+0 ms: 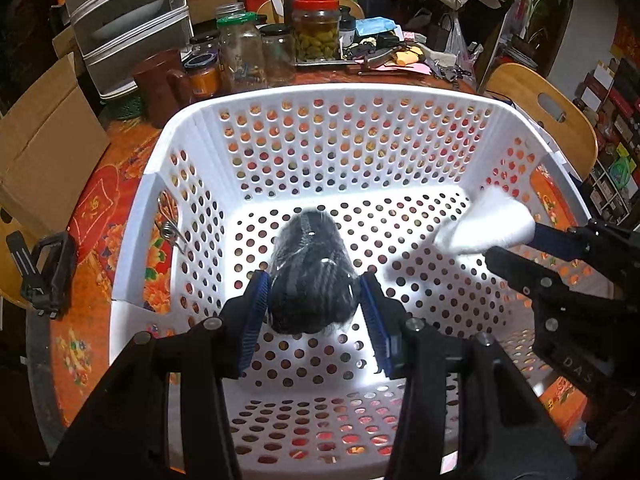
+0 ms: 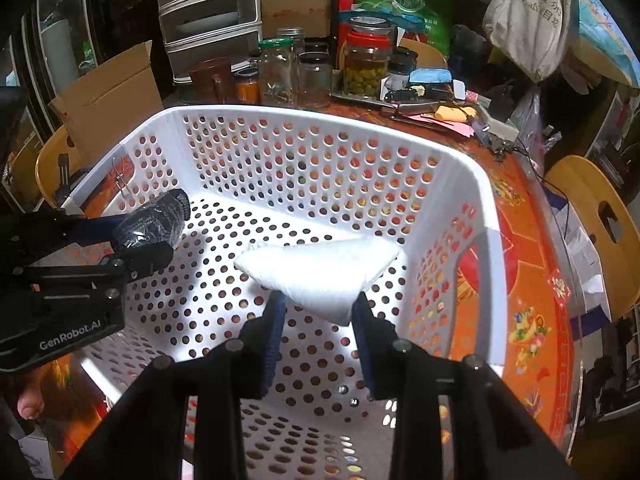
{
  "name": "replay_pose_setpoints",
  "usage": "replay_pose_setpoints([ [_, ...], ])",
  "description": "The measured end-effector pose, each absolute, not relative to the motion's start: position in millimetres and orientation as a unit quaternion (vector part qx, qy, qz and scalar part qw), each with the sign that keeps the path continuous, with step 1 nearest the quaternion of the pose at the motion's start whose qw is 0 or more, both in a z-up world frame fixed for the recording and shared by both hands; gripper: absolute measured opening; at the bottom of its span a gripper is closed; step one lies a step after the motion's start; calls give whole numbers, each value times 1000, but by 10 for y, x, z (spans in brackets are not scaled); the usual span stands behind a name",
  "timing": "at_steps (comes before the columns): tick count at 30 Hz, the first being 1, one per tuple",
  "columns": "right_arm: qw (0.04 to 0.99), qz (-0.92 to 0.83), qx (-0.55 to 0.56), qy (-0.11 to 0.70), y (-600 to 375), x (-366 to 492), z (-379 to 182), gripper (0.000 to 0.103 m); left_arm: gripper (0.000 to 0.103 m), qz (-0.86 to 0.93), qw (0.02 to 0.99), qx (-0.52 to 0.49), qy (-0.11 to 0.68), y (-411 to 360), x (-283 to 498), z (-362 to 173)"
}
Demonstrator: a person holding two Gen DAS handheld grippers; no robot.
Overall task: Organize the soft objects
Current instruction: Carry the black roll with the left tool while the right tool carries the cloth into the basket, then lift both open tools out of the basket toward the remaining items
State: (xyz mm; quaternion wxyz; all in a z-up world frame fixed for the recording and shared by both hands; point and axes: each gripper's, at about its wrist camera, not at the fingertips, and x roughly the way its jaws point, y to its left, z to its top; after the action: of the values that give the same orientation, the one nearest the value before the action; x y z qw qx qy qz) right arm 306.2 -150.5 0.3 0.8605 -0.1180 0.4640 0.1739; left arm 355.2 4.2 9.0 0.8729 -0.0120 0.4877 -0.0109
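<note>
A white perforated plastic basket [image 1: 168, 152] [image 2: 472, 184] stands on the table. My left gripper [image 1: 314, 300] is shut on a dark grey knitted bundle wrapped in clear plastic [image 1: 310, 268], held inside the basket above its floor. It also shows at the left of the right wrist view [image 2: 156, 220]. My right gripper [image 2: 320, 312] is shut on a white folded cloth [image 2: 320, 268], held inside the basket toward its right side. The cloth also shows in the left wrist view [image 1: 488, 224] with the right gripper [image 1: 516, 244] behind it.
The table [image 2: 520, 312] has an orange-red patterned cover. Several glass jars [image 1: 316, 28] and a brown mug [image 1: 160, 84] stand behind the basket. A cardboard box [image 1: 44, 152] and grey drawers [image 1: 128, 20] are at the left. Wooden chairs [image 1: 540, 104] stand to the right.
</note>
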Motion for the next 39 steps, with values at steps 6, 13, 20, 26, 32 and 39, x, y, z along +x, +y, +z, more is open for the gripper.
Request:
replay_pose_setpoints([
  [6,870,182,-116,443,-1474,2967,83,73,68,-23,879,-22,476,39,3508,150],
  [13,884,180,-98,420,-1632,2853,294,87,100,-23,897,-27,441,35,3340,391],
  [20,892,177,-74,409,-1850,2747,461,97,103,-13,912,-16,410,18,3093,672],
  [26,900,180,-59,393,-1990,2551,576,98,103,-11,925,-7,379,3,2710,913],
  [32,913,186,-59,358,-2044,2158,775,98,103,-14,938,-1,345,13,2205,1153],
  [39,926,188,-64,322,-2069,1649,997,98,103,-29,947,-15,321,99,1604,1313],
])
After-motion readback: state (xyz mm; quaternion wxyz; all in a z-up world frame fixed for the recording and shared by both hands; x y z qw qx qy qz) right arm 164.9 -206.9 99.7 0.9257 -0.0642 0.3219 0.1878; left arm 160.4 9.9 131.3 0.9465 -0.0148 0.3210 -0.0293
